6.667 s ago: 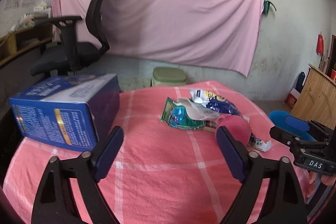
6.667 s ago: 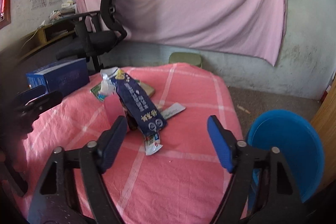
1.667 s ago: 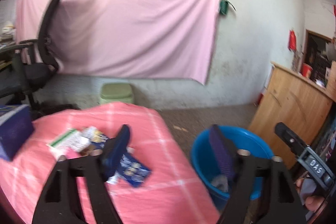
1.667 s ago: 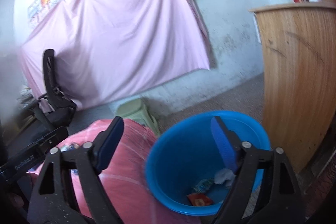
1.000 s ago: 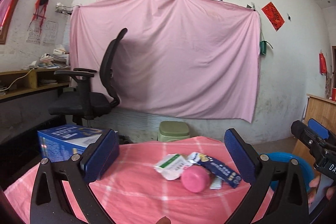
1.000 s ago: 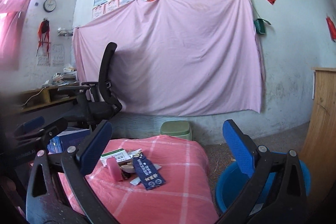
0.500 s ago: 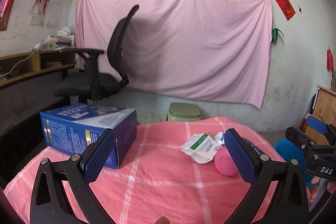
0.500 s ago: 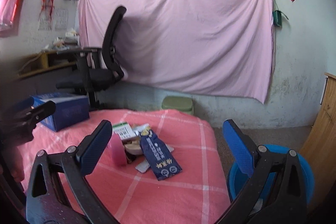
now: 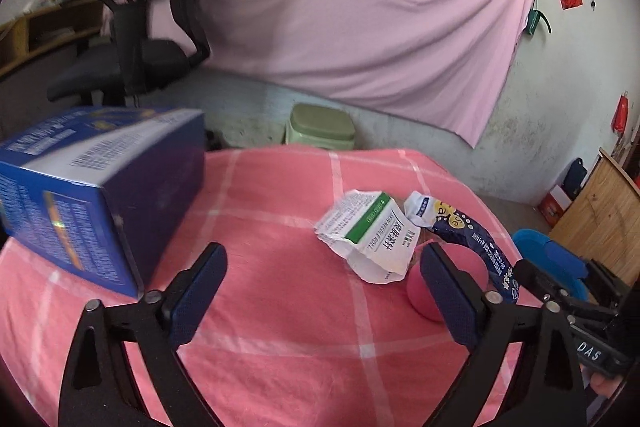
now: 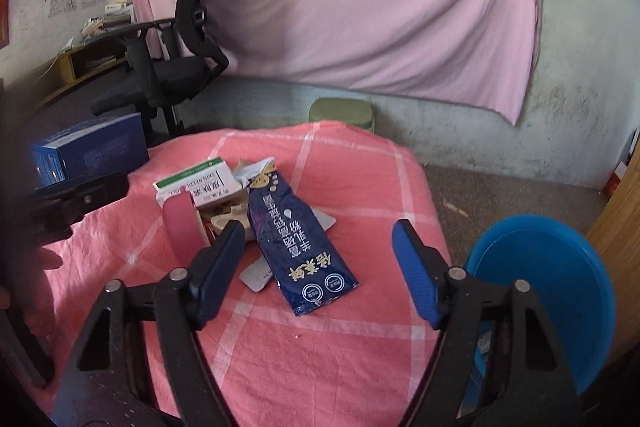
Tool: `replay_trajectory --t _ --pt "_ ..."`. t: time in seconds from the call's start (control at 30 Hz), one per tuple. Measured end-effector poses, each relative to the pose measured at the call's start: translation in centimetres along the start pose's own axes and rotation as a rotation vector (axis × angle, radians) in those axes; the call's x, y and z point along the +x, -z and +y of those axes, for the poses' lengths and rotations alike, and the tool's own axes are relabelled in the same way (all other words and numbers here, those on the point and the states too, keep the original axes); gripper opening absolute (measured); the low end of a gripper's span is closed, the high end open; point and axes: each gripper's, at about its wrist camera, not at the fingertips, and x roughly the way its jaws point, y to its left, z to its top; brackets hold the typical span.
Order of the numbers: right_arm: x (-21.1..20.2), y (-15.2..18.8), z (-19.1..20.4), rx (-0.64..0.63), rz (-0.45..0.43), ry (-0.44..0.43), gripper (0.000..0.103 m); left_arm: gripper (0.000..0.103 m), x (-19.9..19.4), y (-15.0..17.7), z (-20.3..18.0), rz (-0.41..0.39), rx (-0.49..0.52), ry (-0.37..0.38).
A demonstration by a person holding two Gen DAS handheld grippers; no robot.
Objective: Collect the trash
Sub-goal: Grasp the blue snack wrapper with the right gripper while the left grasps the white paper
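A heap of trash lies on the pink checked tablecloth (image 9: 280,307): a torn white and green carton (image 9: 370,239) (image 10: 196,183), a dark blue pouch (image 10: 300,243) (image 9: 476,247), a pink cup (image 9: 432,287) (image 10: 182,223) and a silver blister strip (image 10: 256,273). A blue bucket (image 10: 560,287) stands on the floor right of the table. My left gripper (image 9: 324,291) is open and empty above the cloth, left of the heap. My right gripper (image 10: 320,263) is open and empty, with the blue pouch between its fingers, a little beyond them.
A large blue box (image 9: 100,195) lies on the table's left side. A black office chair (image 10: 176,67) and a green stool (image 10: 342,115) stand behind the table. A wooden cabinet (image 9: 600,203) is at the far right.
Both grippers have tilted down and moved closer to the table; the trash heap and blue box now look larger and nearer. Both stay open and empty.
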Motion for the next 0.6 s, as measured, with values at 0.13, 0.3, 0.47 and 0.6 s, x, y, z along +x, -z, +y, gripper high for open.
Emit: replay_trajectory --t 0.13,0.3,0.47,0.6 --pt "1.3 0.2 -0.3 0.019 0.066 -0.029 0.09 0.075 2.2 -0.4 0.3 0.085 -0.055 0.056" --pt "2.2 0.4 -0.8 0.047 0.12 -0.067 0.09 0.071 3.3 -0.8 0.8 0.121 -0.092 0.065" --pt "3.3 0.3 -0.7 0.054 0.182 -0.09 0.081 0.055 3.9 -1.0 0.5 0.147 -0.083 0.087" --pt "3.2 0.3 -0.6 0.047 0.177 -0.083 0.078 0.038 4.6 -1.1 0.7 0.173 -0.106 0.132"
